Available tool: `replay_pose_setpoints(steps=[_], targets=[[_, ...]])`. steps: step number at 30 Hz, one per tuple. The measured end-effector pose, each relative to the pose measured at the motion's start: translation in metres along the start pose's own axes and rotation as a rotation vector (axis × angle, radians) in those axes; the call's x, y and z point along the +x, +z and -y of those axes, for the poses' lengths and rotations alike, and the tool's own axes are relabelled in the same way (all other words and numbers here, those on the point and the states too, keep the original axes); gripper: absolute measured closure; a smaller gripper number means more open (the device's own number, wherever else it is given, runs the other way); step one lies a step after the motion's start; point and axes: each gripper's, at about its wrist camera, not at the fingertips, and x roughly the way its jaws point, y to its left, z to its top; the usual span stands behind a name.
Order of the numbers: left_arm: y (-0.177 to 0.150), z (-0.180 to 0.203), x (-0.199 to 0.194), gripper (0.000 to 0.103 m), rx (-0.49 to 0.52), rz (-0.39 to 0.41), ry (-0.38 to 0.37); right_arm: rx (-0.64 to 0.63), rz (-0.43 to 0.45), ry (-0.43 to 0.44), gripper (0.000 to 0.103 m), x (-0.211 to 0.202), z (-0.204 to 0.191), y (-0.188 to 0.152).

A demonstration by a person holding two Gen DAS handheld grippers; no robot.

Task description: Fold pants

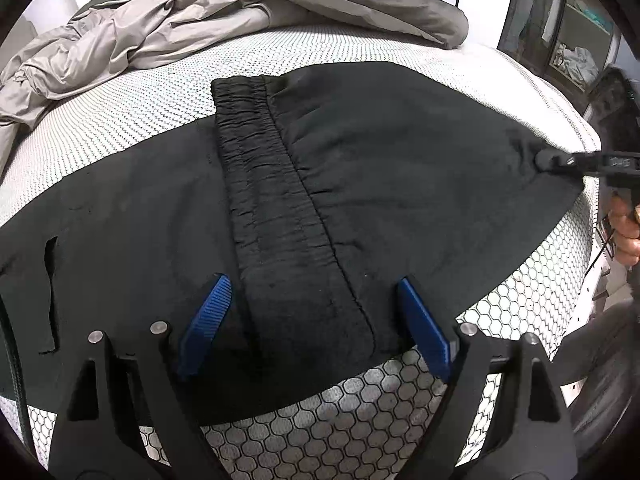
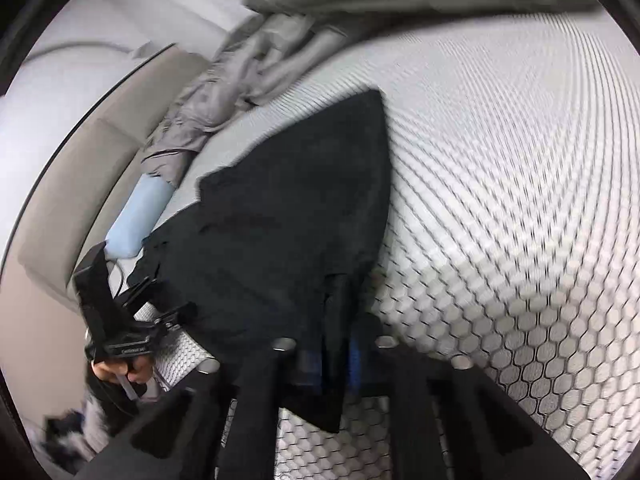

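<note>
Black pants between left fingers

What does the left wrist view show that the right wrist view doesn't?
Only the left wrist view: the elastic waistband lying between the open left gripper jaws, untouched. Only the right wrist view: a light blue item near the grey bedding, and the left gripper's handle. Both: black pants on the mattress, with the right gripper shut on their edge.

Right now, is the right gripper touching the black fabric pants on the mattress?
Touching. The left wrist view shows the right gripper pinching a puckered edge of the black fabric pants; the right wrist view shows the cloth clamped between its closed blue pads.
</note>
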Motion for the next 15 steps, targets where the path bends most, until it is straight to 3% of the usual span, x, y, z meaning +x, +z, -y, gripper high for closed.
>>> replay_pose_setpoints(steps=[2, 4, 5, 7, 9, 11, 15], targets=[[-0.001, -0.001, 0.000, 0.019, -0.006, 0.003, -0.010, -0.038, -0.008, 0.000, 0.096, -0.006, -0.005, -0.001], [-0.002, -0.004, -0.003, 0.019, -0.015, 0.006, -0.025, -0.082, -0.085, -0.169, 0.093, 0.011, 0.002, -0.009], [-0.002, -0.008, -0.005, 0.019, -0.026, 0.006, -0.027, -0.083, -0.113, -0.182, 0.093, 0.017, 0.010, -0.014], [-0.004, -0.017, -0.013, 0.019, -0.060, 0.016, -0.030, -0.054, -0.086, -0.150, 0.087, 0.007, 0.009, -0.009], [-0.006, -0.031, -0.026, 0.019, -0.116, 0.040, -0.042, -0.066, -0.028, -0.177, 0.060, -0.006, 0.000, -0.003], [-0.014, -0.050, -0.043, 0.019, -0.214, 0.073, -0.027, -0.065, 0.059, -0.206, 0.042, -0.020, -0.005, 0.002], [-0.046, -0.105, -0.084, 0.019, -0.513, 0.143, 0.125, -0.038, 0.080, -0.155, 0.039, -0.026, -0.003, 0.007]])
